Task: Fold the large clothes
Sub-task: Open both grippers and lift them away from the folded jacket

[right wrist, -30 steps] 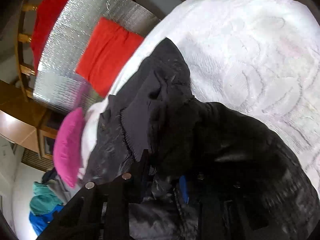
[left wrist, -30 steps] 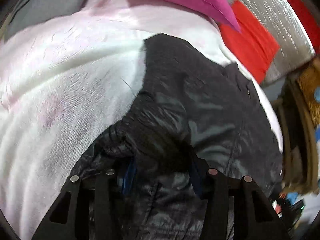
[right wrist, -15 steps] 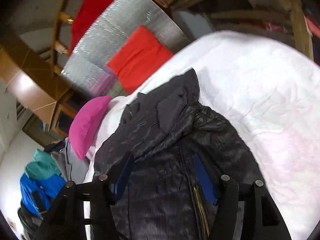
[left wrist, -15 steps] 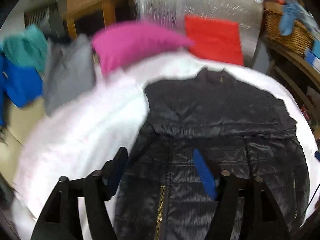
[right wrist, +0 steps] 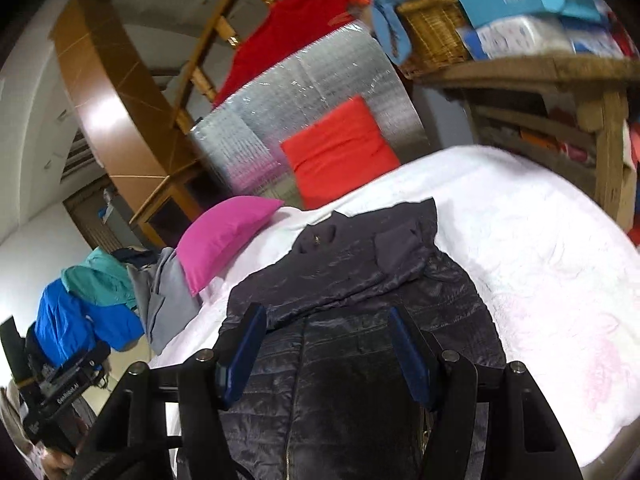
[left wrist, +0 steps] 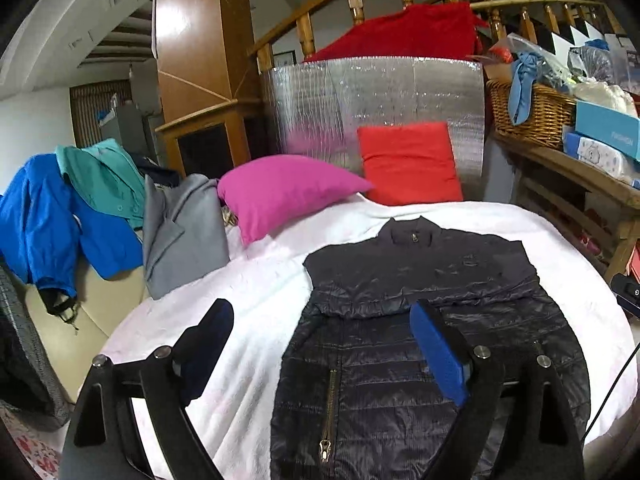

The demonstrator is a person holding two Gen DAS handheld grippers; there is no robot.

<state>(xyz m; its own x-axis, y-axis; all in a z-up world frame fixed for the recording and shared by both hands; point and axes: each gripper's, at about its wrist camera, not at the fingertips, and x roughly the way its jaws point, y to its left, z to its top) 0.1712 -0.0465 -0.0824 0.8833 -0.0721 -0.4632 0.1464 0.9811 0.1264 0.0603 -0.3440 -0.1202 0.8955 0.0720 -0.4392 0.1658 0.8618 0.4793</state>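
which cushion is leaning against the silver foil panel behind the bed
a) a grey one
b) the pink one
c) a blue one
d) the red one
d: the red cushion stands propped against the silver foil panel, while the pink cushion lies lower, on the white bedcover to the left of the black jacket.

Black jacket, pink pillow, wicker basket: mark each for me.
black jacket (left wrist: 400,376), left wrist view, quilted front panel beside the zipper.
pink pillow (left wrist: 280,196), left wrist view, middle of its face.
wicker basket (left wrist: 532,114), left wrist view, woven front wall.
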